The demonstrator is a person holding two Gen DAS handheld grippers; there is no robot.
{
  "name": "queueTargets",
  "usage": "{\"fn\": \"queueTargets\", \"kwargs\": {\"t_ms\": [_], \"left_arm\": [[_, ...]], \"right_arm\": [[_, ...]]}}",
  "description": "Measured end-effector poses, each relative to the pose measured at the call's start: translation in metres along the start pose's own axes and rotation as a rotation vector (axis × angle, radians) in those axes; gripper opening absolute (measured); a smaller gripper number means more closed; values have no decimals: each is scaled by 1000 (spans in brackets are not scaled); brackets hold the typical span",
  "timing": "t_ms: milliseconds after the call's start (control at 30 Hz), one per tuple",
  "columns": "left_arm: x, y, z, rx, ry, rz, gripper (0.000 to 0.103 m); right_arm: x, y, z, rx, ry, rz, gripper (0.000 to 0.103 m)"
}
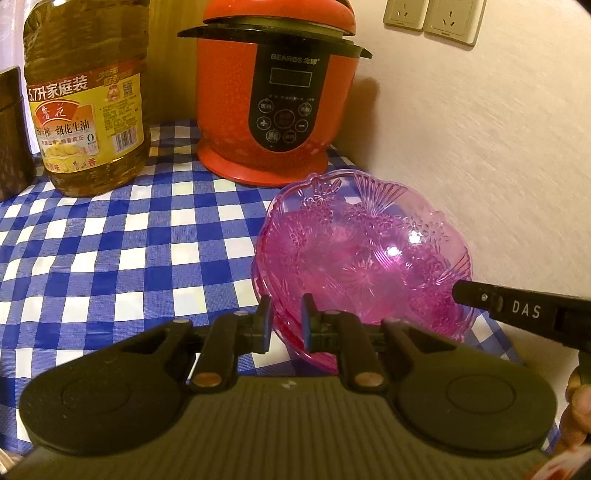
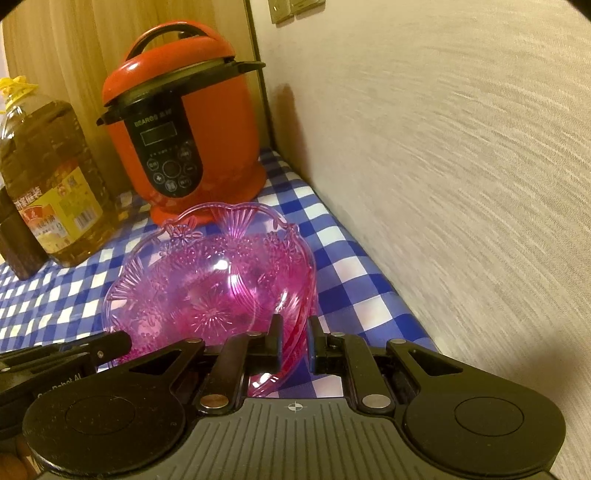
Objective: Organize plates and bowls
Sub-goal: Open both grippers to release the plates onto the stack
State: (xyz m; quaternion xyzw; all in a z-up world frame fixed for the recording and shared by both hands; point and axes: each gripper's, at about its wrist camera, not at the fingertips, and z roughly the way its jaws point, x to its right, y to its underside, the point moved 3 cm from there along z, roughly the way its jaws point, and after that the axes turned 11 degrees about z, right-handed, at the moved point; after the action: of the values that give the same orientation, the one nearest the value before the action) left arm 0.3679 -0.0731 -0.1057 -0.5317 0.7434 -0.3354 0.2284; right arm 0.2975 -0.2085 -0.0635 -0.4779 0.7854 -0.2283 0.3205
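Bowl (image 1: 364,254) rim is pinched in both my hand-held grippers, left hand-held gripper (image 1: 286,317) and right hand-held gripper (image 2: 295,332), sitting just ahead over the worktop (image 1: 110,254). Feeling light, stiff, slick plastic, so I'm gripping the rim.

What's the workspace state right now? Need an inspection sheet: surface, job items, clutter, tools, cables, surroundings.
Surface: blue-and-white checked tablecloth, set into a corner.
Job's things: pink transparent bowl, patterned with a scalloped rim; a second pink rim shows under it, so possibly a stack. No plates seen.
Clutter: red electric cooker behind the bowl; cooking oil bottle to its left; dark box at the far left edge.
Tools: left tool shut on the bowl's near rim; right tool shut on the rim on the wall side.
Cables: nothing seen.
Surroundings: textured wall on the right; wall sockets above; wood panel behind.
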Motion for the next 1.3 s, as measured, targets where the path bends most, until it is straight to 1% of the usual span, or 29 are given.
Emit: {"fn": "queueTargets", "kwargs": {"t_ms": [133, 167, 200, 267, 333, 367, 400, 433, 467, 867, 1000, 1200, 1300], "left_arm": [[-1, 0, 0, 4, -6, 5, 15], [-1, 0, 2, 3, -13, 6, 21], [-2, 1, 4, -8, -26, 8, 29], [-4, 3, 6, -10, -30, 4, 38], [-8, 6, 7, -9, -19, -15, 38], [-9, 6, 6, -7, -21, -20, 38], [-11, 5, 5, 0, -24, -24, 38], [-12, 5, 4, 8, -23, -29, 38], [-14, 5, 3, 13, -22, -35, 38], [-20, 1, -9, 43, -29, -76, 38], [-17, -1, -25, 67, -13, -88, 38], [-7, 4, -50, 73, -4, -89, 38], [-3, 11, -68, 73, 2, -110, 38]], "right_arm": [[0, 0, 0, 4, 6, 2, 12], [1, -1, -1, 11, 2, 4, 12], [1, -2, -1, 12, -6, 6, 12], [1, -2, 0, 14, -9, 8, 12], [3, -3, 1, 23, 8, 10, 16], [4, -3, 1, 25, 10, 16, 22], [6, -4, 2, 26, 9, 24, 27], [8, -5, 2, 26, 6, 35, 34], [9, -5, 1, 28, 7, 42, 38], [13, -7, -8, 61, -12, 63, 41], [14, -6, -16, 66, -28, 81, 41], [7, 0, -31, 55, -56, 102, 41], [3, 4, -45, 56, -64, 101, 41]]}}
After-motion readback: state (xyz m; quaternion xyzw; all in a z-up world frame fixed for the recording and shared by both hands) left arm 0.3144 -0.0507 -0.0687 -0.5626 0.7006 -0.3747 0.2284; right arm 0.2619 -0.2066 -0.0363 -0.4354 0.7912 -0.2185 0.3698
